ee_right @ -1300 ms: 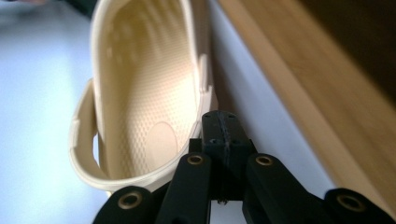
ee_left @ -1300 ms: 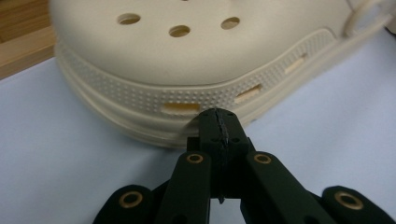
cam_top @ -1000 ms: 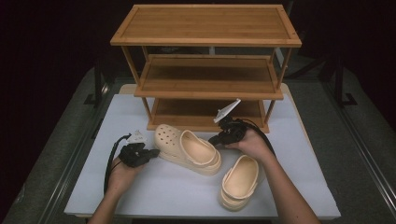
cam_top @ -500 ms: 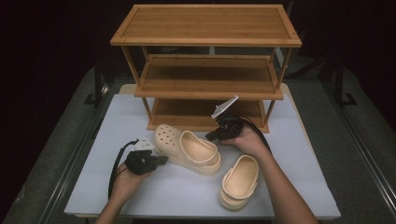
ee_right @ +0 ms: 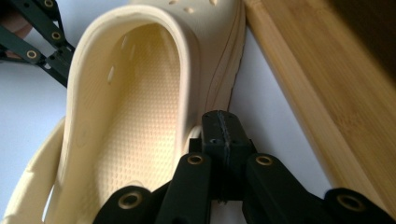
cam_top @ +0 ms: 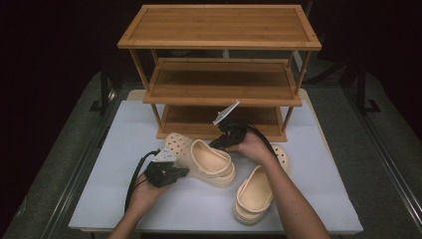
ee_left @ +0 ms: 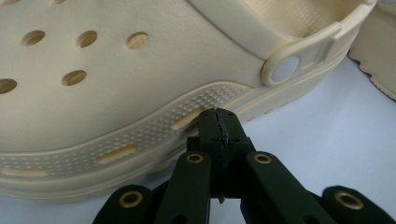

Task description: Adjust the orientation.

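Left tool (ee_left: 217,122) closed, tip at clog (ee_left: 140,70) sole; right tool (ee_right: 223,128) closed beside it.

Three-tier bamboo rack (cam_top: 219,89) at the far edge of a white table (cam_top: 308,184), dark surroundings.

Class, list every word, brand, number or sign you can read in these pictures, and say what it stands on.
None can be read.
Clog rivet: a plain pale disc, no logo legible.
Clogs, rack, table: no print visible.
Left gripper and right gripper: black, jaws together, no markings.
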A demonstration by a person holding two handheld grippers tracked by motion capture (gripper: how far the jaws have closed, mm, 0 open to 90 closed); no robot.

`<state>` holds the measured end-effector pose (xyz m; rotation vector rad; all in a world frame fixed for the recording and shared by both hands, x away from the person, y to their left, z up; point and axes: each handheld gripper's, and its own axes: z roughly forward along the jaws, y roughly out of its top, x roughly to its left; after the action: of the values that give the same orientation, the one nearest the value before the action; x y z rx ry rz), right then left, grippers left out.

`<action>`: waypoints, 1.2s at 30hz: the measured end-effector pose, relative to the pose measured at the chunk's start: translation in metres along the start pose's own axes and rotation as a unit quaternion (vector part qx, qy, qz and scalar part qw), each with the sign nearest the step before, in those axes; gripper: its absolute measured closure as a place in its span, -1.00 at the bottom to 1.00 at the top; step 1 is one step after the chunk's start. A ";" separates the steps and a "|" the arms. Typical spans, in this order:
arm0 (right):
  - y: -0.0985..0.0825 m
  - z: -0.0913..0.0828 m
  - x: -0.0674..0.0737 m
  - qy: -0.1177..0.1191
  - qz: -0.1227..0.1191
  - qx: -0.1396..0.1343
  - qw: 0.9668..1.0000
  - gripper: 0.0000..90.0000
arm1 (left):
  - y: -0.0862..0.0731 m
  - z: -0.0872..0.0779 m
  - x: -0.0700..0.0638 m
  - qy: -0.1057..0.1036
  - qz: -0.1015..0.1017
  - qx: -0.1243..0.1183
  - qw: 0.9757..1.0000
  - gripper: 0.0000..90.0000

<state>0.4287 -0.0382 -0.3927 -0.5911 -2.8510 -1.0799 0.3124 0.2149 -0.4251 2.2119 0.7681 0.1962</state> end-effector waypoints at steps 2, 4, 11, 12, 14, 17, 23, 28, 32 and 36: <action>0.000 0.000 0.000 0.001 -0.001 0.001 1.000 1.00 | 0.000 -0.001 0.000 -0.001 0.000 0.001 1.000 1.00; 0.001 0.001 0.003 0.004 0.000 0.008 1.000 1.00 | -0.002 -0.003 0.001 0.000 -0.001 0.003 1.000 1.00; 0.003 0.001 0.012 0.022 -0.014 0.019 0.999 1.00 | -0.006 -0.012 0.005 0.003 -0.010 -0.003 1.000 1.00; 0.003 0.002 0.016 0.024 -0.020 0.023 0.999 1.00 | -0.008 -0.016 0.007 0.006 -0.015 -0.005 1.000 1.00; 0.005 0.002 0.021 0.039 -0.025 0.026 0.999 1.00 | -0.010 -0.019 0.010 0.009 -0.020 -0.005 1.000 1.00; 0.006 0.003 0.026 0.042 -0.032 0.030 0.998 1.00 | -0.012 -0.021 0.012 0.012 -0.020 -0.003 1.000 1.00; 0.009 0.008 0.040 0.063 -0.053 0.037 0.996 1.00 | -0.015 -0.029 0.018 0.026 -0.030 -0.007 0.999 1.00; 0.009 0.011 0.051 0.070 -0.072 0.045 0.994 1.00 | -0.015 -0.033 0.023 0.032 -0.038 -0.015 0.999 1.00; 0.010 0.014 0.057 0.071 -0.079 0.046 0.993 1.00 | -0.013 -0.036 0.029 0.030 -0.048 -0.028 0.998 1.00; 0.012 0.018 0.063 0.080 -0.085 0.049 0.992 1.00 | -0.010 -0.036 0.034 0.028 -0.061 -0.042 0.997 1.00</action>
<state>0.3767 0.0030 -0.3887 -0.2471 -2.8335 -0.9529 0.3218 0.2630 -0.4110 2.0812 0.9072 0.2268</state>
